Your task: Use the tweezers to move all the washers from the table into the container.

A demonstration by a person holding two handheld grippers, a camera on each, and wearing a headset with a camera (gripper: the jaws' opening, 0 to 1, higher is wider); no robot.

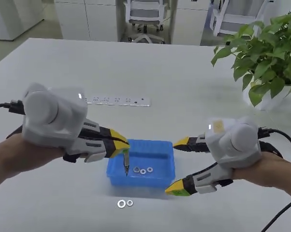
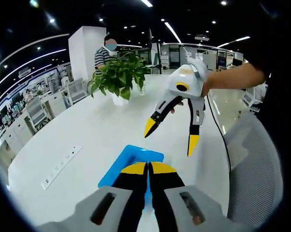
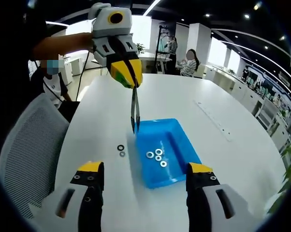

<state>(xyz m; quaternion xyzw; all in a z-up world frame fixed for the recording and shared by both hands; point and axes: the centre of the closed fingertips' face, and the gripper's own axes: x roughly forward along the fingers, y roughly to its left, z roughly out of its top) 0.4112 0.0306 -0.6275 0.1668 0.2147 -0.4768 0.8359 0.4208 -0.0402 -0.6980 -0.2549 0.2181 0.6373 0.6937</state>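
Head view: left hand-held gripper (image 1: 122,145) clamps tweezers (image 1: 126,164) over container (image 1: 166,145), right hand-held gripper (image 1: 174,166) gapes, plant (image 1: 266,63) beyond.

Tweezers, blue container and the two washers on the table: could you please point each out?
tweezers (image 3: 135,120), right gripper view, lower shaft.
blue container (image 3: 170,139), right gripper view, bare floor.
washers on the table (image 3: 120,147), right gripper view, farther washer.

The left hand-held gripper (image 1: 122,145) and right hand-held gripper (image 1: 176,166) have white housings, yellow-tipped black jaws, black cables (image 1: 0,106).
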